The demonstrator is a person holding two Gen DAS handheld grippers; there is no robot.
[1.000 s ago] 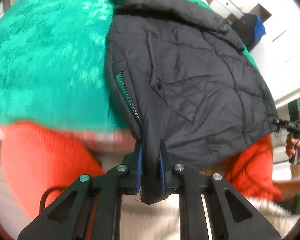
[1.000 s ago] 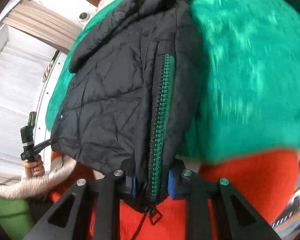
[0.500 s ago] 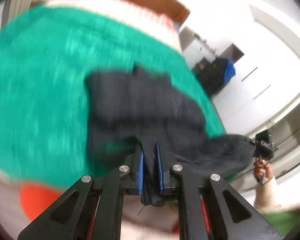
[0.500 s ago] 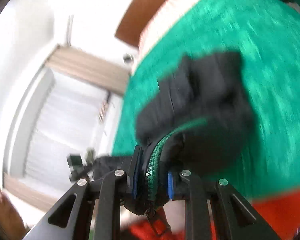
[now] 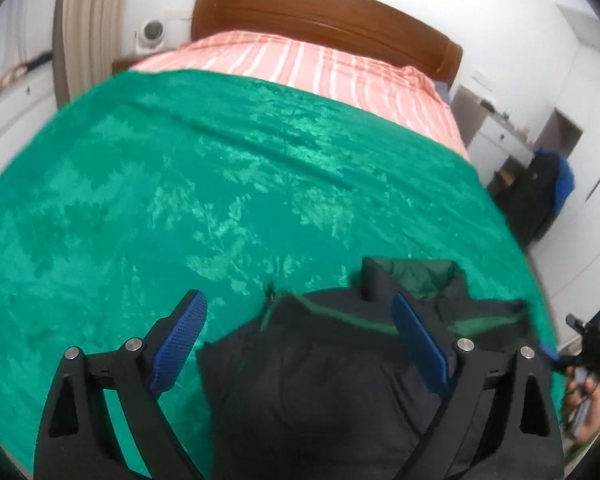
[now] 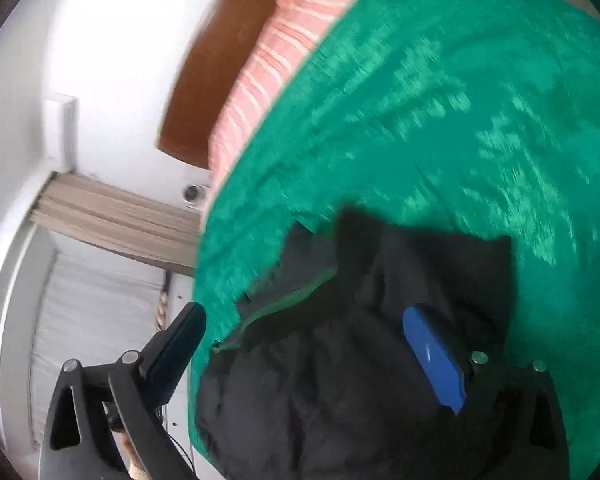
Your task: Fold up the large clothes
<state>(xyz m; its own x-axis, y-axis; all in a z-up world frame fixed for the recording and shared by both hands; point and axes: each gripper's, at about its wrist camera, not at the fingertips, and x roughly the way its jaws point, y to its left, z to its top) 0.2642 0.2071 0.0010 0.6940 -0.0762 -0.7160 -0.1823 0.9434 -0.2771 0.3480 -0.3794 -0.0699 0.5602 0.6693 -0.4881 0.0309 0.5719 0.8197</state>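
Note:
A black padded jacket with a green zipper and green lining lies folded over on the green blanket near the bed's front edge. My left gripper is open and empty above the jacket's left part, blue pads wide apart. In the right wrist view the jacket lies on the blanket; my right gripper is open and empty over it. The other gripper shows at the right edge of the left wrist view.
A pink striped sheet and a brown wooden headboard are at the far end of the bed. A white cabinet with a dark bag stands to the right. Curtains hang on the left.
Both grippers carried the jacket's bottom edge up and over toward the collar, then opened and let go. The jacket now lies folded in half on the blanket.

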